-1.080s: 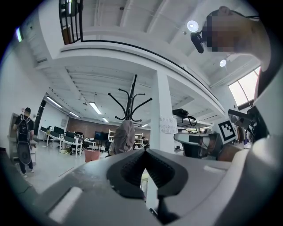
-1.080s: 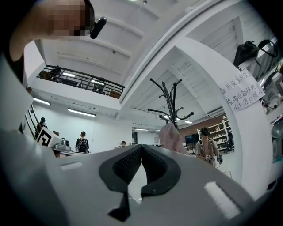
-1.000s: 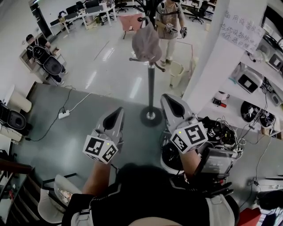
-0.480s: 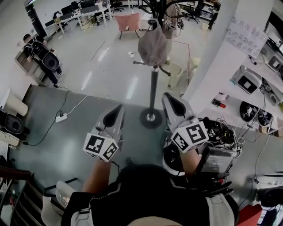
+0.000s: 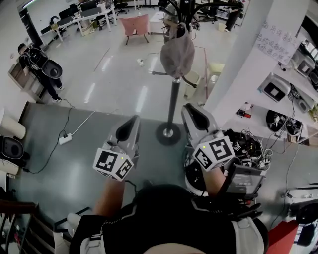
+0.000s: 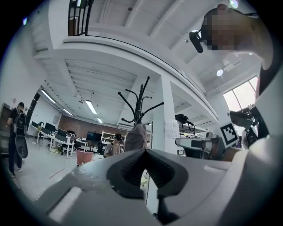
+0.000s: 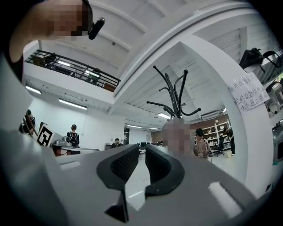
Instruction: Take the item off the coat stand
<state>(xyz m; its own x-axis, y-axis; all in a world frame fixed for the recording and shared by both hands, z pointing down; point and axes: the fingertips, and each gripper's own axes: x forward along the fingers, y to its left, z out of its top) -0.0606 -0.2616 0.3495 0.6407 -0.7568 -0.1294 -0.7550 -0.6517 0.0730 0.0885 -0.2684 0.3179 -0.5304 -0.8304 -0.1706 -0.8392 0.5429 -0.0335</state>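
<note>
Tipping threatens: tug the grey cloth item [image 5: 177,55] sideways and the black metal coat stand [image 5: 172,106] may topple; your empty right gripper [image 5: 189,110] is opening, left gripper [image 5: 133,122] closed

Cannot tell whether the grey item [image 5: 177,55] on the coat stand [image 5: 172,106] is a hat or a bag; blurred over in the right gripper view. Cannot see the hooks [image 5: 186,6] whole in the head view: cut off by the top edge. Cannot read the paper sheet [image 5: 275,39] on the pillar [image 5: 243,64]: too small.
</note>
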